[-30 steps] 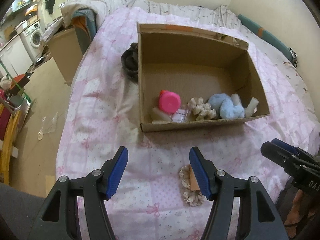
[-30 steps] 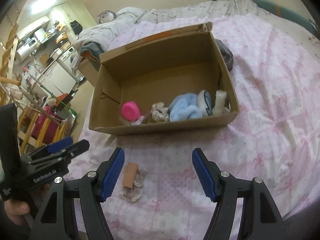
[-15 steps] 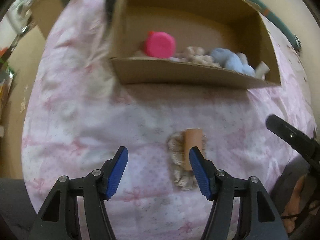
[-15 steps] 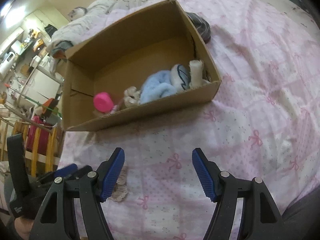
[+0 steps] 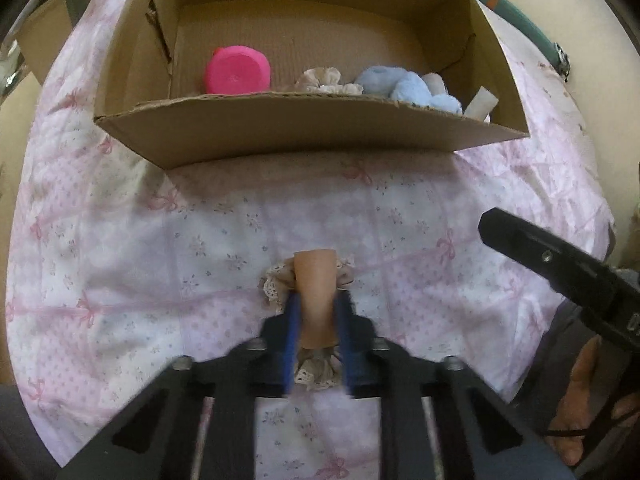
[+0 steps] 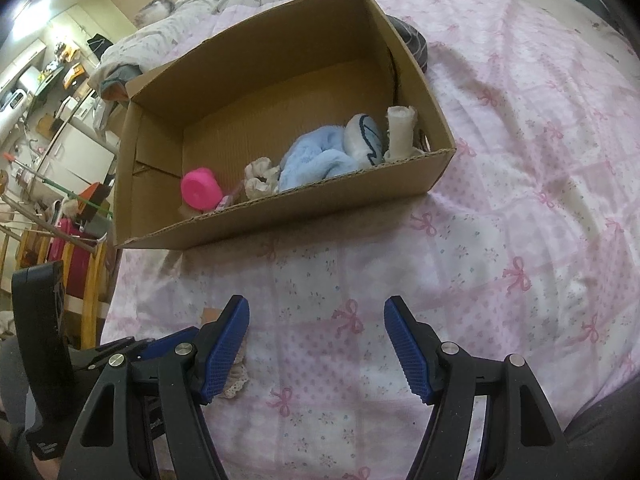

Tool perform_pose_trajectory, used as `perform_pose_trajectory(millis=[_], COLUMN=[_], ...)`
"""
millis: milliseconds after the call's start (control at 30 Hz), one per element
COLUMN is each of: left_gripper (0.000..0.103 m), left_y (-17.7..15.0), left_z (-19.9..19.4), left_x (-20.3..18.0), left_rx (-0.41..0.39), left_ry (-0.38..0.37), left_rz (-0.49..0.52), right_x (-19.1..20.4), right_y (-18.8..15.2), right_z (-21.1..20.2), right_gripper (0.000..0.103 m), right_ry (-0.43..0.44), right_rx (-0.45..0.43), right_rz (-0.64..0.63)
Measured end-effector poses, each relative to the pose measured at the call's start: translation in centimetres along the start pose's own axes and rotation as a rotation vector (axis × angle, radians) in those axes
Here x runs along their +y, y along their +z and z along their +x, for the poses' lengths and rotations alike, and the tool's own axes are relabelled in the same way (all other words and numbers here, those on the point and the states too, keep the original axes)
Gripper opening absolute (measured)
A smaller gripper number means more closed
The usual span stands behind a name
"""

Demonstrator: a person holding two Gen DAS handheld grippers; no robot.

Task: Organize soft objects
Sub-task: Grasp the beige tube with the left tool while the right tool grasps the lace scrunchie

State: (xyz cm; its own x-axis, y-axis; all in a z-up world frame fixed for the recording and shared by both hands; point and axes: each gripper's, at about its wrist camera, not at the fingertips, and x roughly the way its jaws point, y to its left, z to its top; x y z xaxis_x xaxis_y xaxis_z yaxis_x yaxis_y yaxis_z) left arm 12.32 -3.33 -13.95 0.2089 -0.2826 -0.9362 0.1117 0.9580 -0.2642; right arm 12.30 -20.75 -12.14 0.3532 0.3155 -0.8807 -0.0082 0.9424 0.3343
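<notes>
A lace scrunchie with a tan card (image 5: pixel 314 285) lies on the pink bedspread in front of the cardboard box (image 5: pixel 304 132). My left gripper (image 5: pixel 316 312) is shut on the tan card of the scrunchie, low on the bed. The box holds a pink round object (image 5: pixel 236 70), a beige scrunchie (image 5: pixel 324 80), a blue plush (image 5: pixel 404 86) and a white roll (image 6: pixel 400 132). My right gripper (image 6: pixel 316 344) is open and empty above the bedspread, right of the left gripper; a bit of lace (image 6: pixel 236 380) shows behind its left finger.
The pink patterned bedspread (image 6: pixel 520 200) spreads wide to the right of the box. A dark bundle (image 6: pixel 412 40) lies behind the box. The bed's left edge drops to a floor with furniture and a pink stool (image 6: pixel 60 248).
My left gripper has dropped down to the scrunchie and closed on its tan card. The right gripper has shifted closer to the bed and stayed open.
</notes>
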Motion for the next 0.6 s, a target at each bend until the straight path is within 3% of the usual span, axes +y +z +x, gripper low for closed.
perform_pose_trajectory(millis=[200,333,600], left_gripper=[0.005,0.005,0.005], left_y=[0.1,0.1,0.5], left_z=[-2.5,-4.6,-6.0], left_x=[0.6,2.1,5.3], left_rx=[-0.062,-0.132,-0.190], left_ry=[-0.045,0.025,0.164], left_rz=[-0.030,-0.073,-0.186], right_x=[-0.1,0.2,4.2], right_y=[-0.1,-0.3,-1.8], right_z=[0.3,1.0,5.7], right_gripper=[0.074,0.074,0.074], right_ry=[0.004,0.044,0.124], right_rx=[0.003,0.036,0.202], right_rz=[0.003,-0.003,-0.109])
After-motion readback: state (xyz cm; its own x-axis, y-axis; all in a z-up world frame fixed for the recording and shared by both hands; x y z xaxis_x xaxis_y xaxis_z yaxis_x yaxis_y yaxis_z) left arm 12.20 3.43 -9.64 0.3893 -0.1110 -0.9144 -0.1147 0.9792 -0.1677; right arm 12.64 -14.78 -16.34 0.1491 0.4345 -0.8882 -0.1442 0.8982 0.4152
